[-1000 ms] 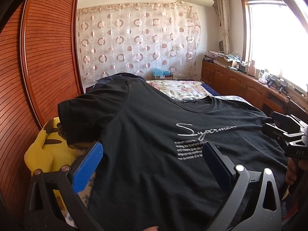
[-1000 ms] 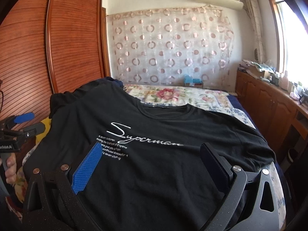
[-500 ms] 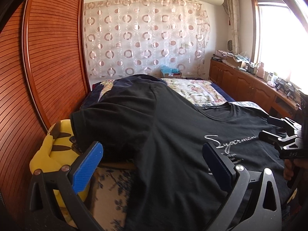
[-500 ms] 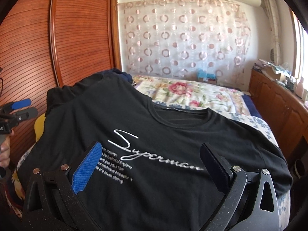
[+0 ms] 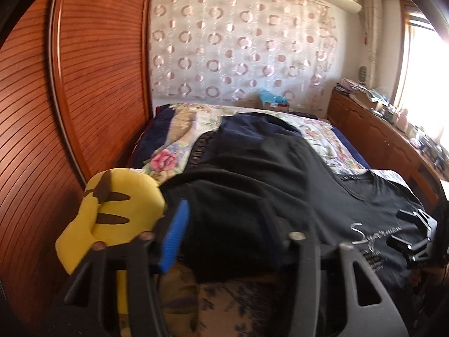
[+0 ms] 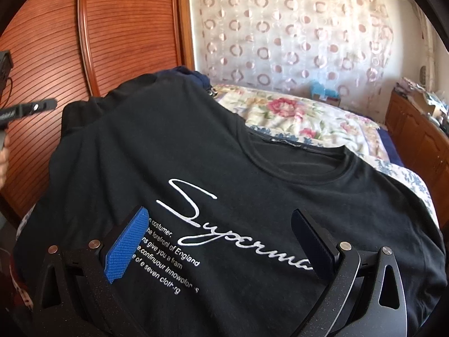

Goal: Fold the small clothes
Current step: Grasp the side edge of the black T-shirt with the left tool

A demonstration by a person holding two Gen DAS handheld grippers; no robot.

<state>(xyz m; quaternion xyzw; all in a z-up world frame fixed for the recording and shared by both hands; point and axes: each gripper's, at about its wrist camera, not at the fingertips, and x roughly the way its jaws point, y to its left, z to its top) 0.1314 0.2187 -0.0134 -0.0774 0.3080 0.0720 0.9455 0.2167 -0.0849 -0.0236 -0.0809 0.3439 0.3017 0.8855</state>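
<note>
Black T-shirt (image 6: 230, 168) lies flat on the floral bed (image 6: 303, 118), its hem cut off below both views. Left gripper (image 5: 221, 241), angled down, is closing around the shirt's blurred sleeve edge; right gripper (image 6: 221, 244) hovers spread over the white script. Beyond sits a soft yellow plush (image 5: 118, 207).

Black T-shirt (image 6: 252, 168) reads "Superman"; smaller lines beneath.

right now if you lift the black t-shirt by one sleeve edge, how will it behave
The black t-shirt would likely go floppy: it already sags over the bed. Probably light, being thin knit. The rest may drag and bunch rather than lift flat.
</note>
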